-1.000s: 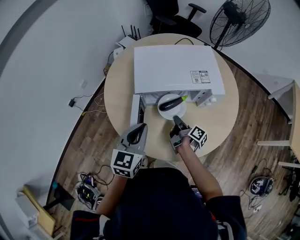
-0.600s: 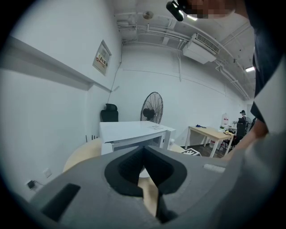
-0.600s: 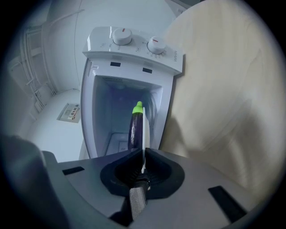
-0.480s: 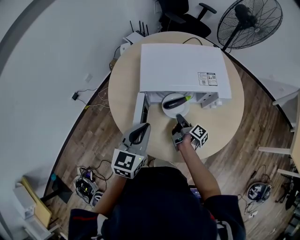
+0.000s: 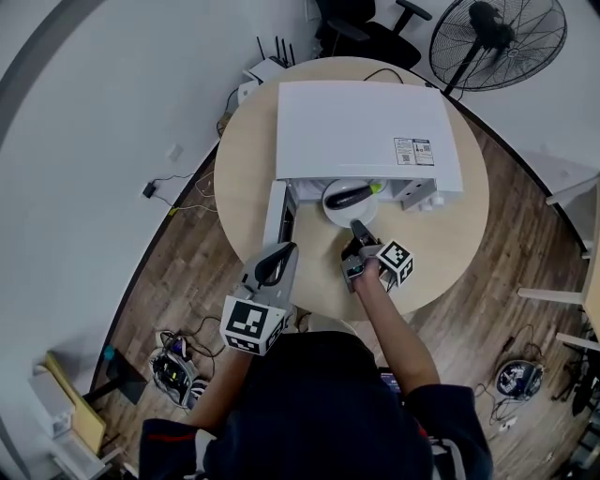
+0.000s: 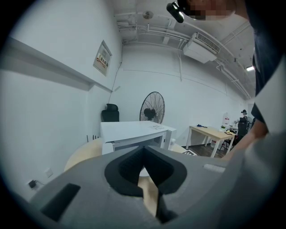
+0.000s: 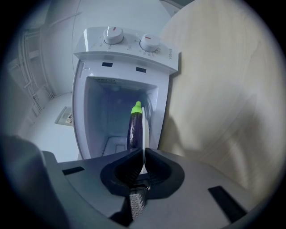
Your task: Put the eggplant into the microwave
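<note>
Moved: plate (image 5: 330,208) w/ eggplant (image 5: 351,196) further into microwave (image 5: 356,127); R tool (image 5: 356,226) clamped on its rim; L tool (image 5: 284,250) closed, empty.

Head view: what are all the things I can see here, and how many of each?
Microwave: one, white, on the table, with its door swung open.
Plate: one, white, at the microwave's open front.
Eggplant: one, purple with a green stem, lying on the plate.
Table: one, round, pale wood.
Fan: one, black, on the floor beyond the table.
Office chair: one, black, beyond the table.
Router: one, white with black antennas, by the table's far edge.
Right gripper: one, grey, shut on the plate's rim.
Left gripper: one, grey, shut and empty, over the table's near edge.
</note>
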`<state>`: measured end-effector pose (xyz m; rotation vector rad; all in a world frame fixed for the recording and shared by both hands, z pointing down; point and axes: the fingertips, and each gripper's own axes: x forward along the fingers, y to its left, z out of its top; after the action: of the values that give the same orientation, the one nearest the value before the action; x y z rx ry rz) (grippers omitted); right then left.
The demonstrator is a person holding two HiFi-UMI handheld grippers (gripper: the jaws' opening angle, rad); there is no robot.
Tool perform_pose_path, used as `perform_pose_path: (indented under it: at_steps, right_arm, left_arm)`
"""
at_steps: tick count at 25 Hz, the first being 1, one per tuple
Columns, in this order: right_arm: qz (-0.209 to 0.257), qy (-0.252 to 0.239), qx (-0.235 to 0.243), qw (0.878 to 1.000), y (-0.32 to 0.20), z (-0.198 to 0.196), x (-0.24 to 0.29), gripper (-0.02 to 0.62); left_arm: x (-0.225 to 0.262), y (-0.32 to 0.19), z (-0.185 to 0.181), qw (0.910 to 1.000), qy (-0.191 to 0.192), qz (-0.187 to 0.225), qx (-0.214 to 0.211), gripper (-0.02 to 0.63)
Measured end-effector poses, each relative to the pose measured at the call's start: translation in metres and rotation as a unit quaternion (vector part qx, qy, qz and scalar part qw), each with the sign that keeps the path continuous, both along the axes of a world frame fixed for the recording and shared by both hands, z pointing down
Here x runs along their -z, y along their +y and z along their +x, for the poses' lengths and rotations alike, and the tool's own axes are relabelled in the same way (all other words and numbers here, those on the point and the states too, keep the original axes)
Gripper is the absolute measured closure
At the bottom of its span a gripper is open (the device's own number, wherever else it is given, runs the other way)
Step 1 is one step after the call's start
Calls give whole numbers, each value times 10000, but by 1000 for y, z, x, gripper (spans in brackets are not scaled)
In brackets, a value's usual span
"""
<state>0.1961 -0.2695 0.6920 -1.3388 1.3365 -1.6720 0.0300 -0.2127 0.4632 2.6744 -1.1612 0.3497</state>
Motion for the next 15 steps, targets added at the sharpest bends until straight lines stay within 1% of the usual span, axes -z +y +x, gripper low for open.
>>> perform_pose_path:
  at_steps: [3,9,15]
  right_arm:
    - [-28,-15,-39,10000,-5,-1,-1,573]
    - [-95,104,-126,9998,-20,1,-4,572]
    - [-185,164,-216,9995,-32,3,-9,572]
  left_arm:
    - [0,0,1,10000,-20,8,8,591]
    - [-1,0,0,10000,-46,-5,55,591]
    - [-1,-2,-4,9999,-41,-106,93,592]
